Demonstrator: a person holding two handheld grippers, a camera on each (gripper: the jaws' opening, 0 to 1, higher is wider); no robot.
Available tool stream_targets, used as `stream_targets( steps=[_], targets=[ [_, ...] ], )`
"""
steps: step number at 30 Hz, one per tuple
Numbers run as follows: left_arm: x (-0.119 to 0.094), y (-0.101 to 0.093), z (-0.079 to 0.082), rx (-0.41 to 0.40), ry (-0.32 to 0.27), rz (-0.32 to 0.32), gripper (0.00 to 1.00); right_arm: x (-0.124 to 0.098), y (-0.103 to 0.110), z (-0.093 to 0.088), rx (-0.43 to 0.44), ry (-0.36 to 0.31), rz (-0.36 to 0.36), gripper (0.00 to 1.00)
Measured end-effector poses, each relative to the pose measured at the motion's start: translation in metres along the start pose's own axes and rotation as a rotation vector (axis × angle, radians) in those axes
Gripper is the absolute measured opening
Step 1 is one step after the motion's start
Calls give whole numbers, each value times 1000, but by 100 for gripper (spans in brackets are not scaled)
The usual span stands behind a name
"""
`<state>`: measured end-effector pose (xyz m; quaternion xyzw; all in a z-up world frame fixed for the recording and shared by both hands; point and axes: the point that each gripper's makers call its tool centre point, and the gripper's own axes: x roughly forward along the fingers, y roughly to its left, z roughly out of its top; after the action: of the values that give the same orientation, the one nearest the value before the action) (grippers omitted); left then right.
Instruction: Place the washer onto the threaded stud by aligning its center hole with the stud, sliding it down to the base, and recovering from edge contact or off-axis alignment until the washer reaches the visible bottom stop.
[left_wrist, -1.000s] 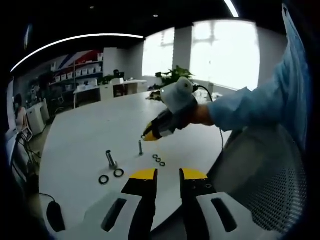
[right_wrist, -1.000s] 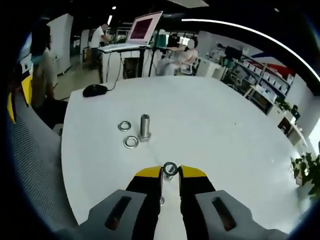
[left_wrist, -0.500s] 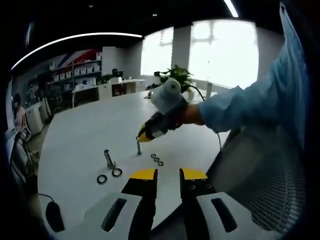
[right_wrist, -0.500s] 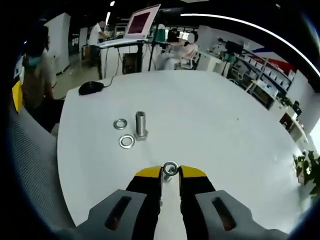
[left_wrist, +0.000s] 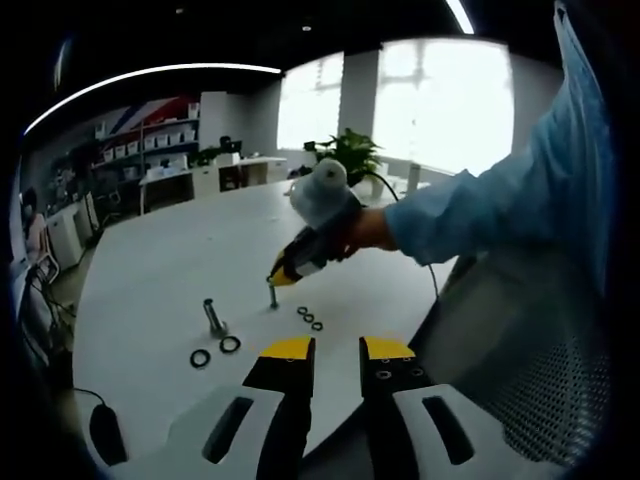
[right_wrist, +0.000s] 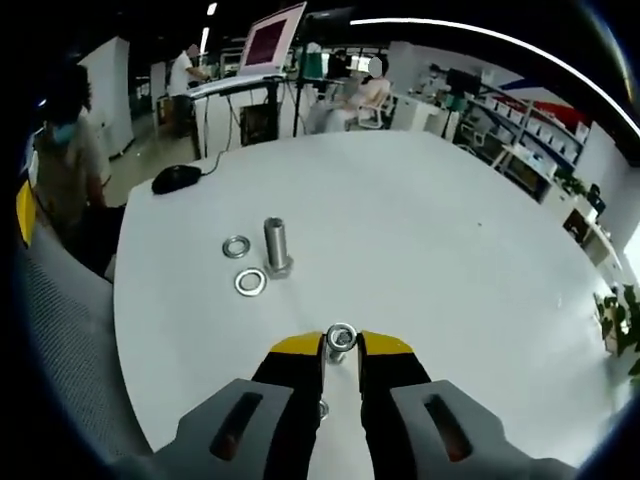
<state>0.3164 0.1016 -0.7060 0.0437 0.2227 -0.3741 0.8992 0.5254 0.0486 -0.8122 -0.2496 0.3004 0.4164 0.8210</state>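
Holding a small washer (right_wrist: 341, 334) between its yellow tips, the right gripper (right_wrist: 341, 347) sits clamped on it directly over the thin threaded stud (left_wrist: 273, 297), whose top shows just under the ring in the right gripper view. Over the last second, the left gripper view shows the right gripper (left_wrist: 284, 272) lowered from above and to the side of the stud until its tip meets the stud's upper end; the washer's hole now looks lined up with the shaft, though whether it has started down the threads cannot be told. Judged from this, the alignment step is about done and the slide to the base remains.

The left gripper (left_wrist: 337, 349) hangs back near the table's (right_wrist: 430, 240) edge, jaws slightly apart and empty. Around the stud lie 3 spare small washers (left_wrist: 309, 319) in a row, and farther off a thicker bolt (right_wrist: 276, 247) stands upright with 2 large washers (right_wrist: 243, 264) beside it. A black mouse (right_wrist: 176, 178) rests at the far edge.
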Motion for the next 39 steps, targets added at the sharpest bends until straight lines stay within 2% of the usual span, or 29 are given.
stream_targets(
  steps=[12,14,16,24,30,34,39],
  targets=[
    [0,0,-1,-6,5,-2,15,6,4,-12,12,41,15,15],
    [0,0,-1,-7,5,-2,15,5,7,-11,17,38,37,15],
    [0,0,-1,-8,6,-2,15,1,3,-6,24,12,19,16],
    [0,-1,-1,-6,6,-5,15,-18,-4,-9,56,0,-11,16],
    [1,-1,-1,-4,7,-8,15,-28,-1,-17,66,11,-10,16],
    [1,-1,-1,-5,6,-9,15,-36,4,-12,88,-7,-4,16],
    [0,-1,-1,-5,4,-9,15,-43,8,-10,73,-8,0,16]
  ],
)
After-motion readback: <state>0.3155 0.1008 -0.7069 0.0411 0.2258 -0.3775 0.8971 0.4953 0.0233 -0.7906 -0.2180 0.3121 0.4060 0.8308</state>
